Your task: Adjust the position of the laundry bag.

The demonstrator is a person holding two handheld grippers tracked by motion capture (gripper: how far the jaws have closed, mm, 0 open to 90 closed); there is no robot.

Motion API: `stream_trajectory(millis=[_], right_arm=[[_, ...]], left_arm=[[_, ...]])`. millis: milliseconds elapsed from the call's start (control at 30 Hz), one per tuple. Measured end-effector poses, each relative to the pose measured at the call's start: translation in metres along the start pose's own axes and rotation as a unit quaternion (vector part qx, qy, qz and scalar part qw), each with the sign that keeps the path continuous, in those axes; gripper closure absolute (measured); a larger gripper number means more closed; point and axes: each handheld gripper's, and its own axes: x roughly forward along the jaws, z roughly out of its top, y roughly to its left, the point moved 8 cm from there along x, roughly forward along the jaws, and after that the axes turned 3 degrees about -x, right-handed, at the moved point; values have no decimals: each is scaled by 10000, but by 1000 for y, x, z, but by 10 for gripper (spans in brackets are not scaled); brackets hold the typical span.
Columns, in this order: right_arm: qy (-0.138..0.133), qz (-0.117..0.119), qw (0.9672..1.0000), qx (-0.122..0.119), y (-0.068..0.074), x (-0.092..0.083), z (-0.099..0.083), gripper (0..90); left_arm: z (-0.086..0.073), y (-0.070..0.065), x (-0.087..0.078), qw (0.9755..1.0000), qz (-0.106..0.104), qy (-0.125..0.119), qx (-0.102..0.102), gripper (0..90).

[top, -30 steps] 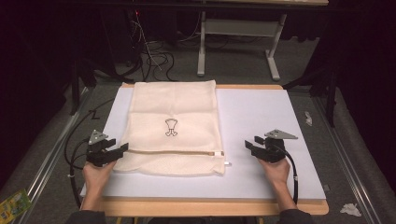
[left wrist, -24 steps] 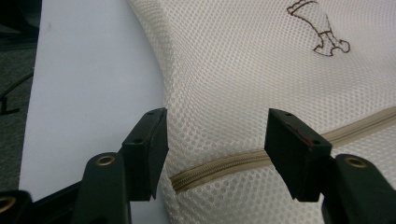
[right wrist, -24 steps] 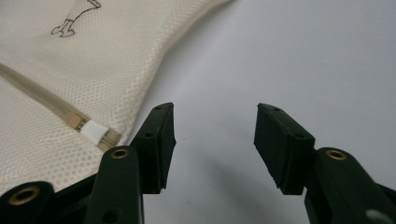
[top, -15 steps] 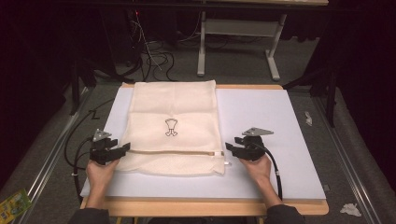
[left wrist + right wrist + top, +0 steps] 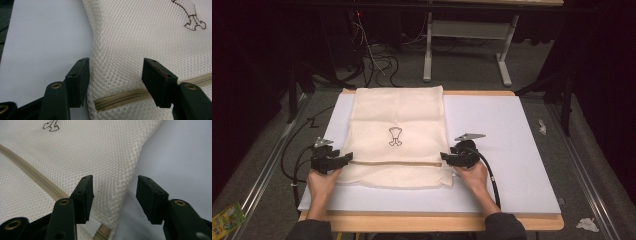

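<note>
A cream mesh bag (image 5: 397,120) with a small dark emblem (image 5: 395,137) lies flat on the white board (image 5: 512,130). A tan zipper (image 5: 392,163) crosses it near the front. My left gripper (image 5: 348,157) is at the bag's left edge, open. In the left gripper view the mesh (image 5: 150,37) and the zipper's end (image 5: 117,98) lie between the spread jaws (image 5: 115,72). My right gripper (image 5: 444,157) is at the bag's right edge, open, its jaws just drawn in slightly. In the right gripper view the mesh edge (image 5: 120,190) runs between its jaws (image 5: 113,192), untouched by the pads.
The white board rests on a wooden table (image 5: 427,222). Behind it stand a grey desk frame (image 5: 467,45) and loose cables (image 5: 377,60) on the floor. Crumpled paper (image 5: 587,224) lies at the right, a green packet (image 5: 227,220) at the bottom left.
My right gripper has travelled left across the board to the bag's right edge. The left gripper and the bag have stayed put.
</note>
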Motion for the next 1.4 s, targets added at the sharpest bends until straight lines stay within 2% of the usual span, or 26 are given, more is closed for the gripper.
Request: stream_trajectory(millis=[33,67,100,167,300,367,467,767,933,967,1300,1333,1400], right_arm=[[48,45,10000,1,1,4,0,541],[48,45,10000,1,1,4,0,541],[125,83,9999,42,3,7,0,612],[183,72,9998,24,3,8,1,698],[218,107,9997,-41,2,7,1,836],[188,107,9997,-129,2,7,1,861],[138,106,9997,-183,2,5,3,874],[8,77,9999,-145,-3,-3,4,875],[-47,42,9999,-117,-7,-10,3,875],[-58,26,9999,-91,-11,-13,2,875],[-165,-92,9998,20,-29,-32,-5,875],[-186,-99,9998,23,-31,-33,-5,875],[-224,-110,9997,39,-34,-38,-6,875]], left_arm=[[-1,0,1,10000,4,30,-24,431],[-1,0,1,10000,4,30,-24,448],[0,0,2,10000,-4,68,-59,477],[0,0,2,9999,-21,98,-48,547],[0,1,2,9999,43,128,25,713],[1,0,1,10000,6,83,5,802],[4,-1,0,10000,-13,48,42,850],[7,-8,-1,9999,-131,-89,65,860],[10,-18,-1,9995,-243,-125,179,861],[11,-23,-1,9993,-267,-121,246,861],[15,-45,2,9978,-481,-159,437,860],[16,-51,2,9974,-494,-150,508,860],[17,-54,2,9972,-533,-161,507,860]])
